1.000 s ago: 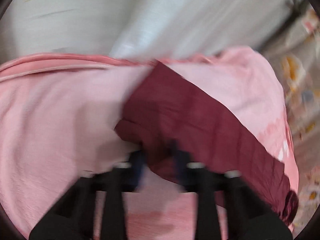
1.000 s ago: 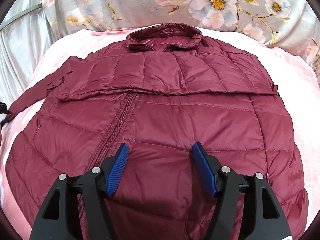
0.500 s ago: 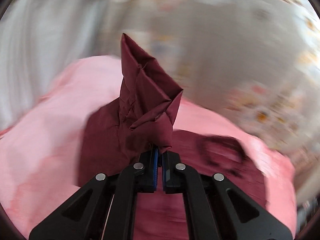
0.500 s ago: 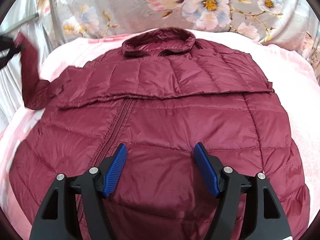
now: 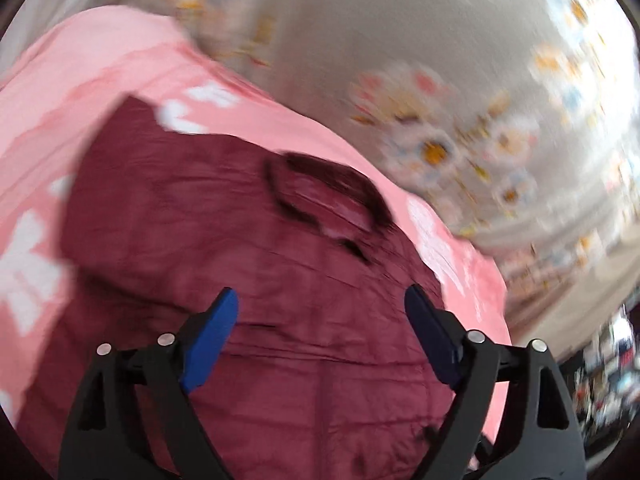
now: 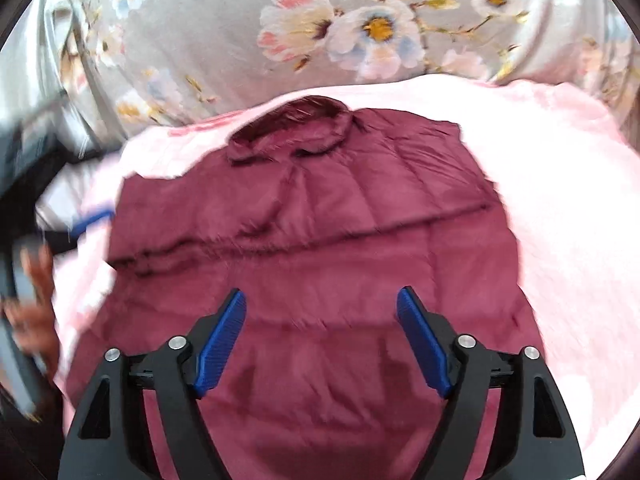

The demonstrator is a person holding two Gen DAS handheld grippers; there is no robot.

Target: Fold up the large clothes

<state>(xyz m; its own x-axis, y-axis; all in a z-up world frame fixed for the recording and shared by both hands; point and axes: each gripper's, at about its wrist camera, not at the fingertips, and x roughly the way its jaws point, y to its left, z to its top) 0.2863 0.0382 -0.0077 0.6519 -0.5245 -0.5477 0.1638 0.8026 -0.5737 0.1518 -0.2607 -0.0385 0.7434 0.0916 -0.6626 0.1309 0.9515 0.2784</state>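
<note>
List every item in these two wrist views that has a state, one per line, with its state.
Left gripper: open, holding nothing, above the jacket.
Right gripper: open, holding nothing, above the jacket.
Maroon puffer jacket: lying flat on the blanket, both sleeves folded in across the chest.
Jacket collar: at the far end, standing up.
Pink blanket: spread under the jacket.

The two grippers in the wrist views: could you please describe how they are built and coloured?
The left gripper and the right gripper look alike: matte black plastic frames with triangular cut-outs, silver round screw heads at the joints, and two long fingers faced with blue pads, ribbed in the right view. No cables or markings are visible. The person's bare hand appears blurred at the right view's left edge.
</note>
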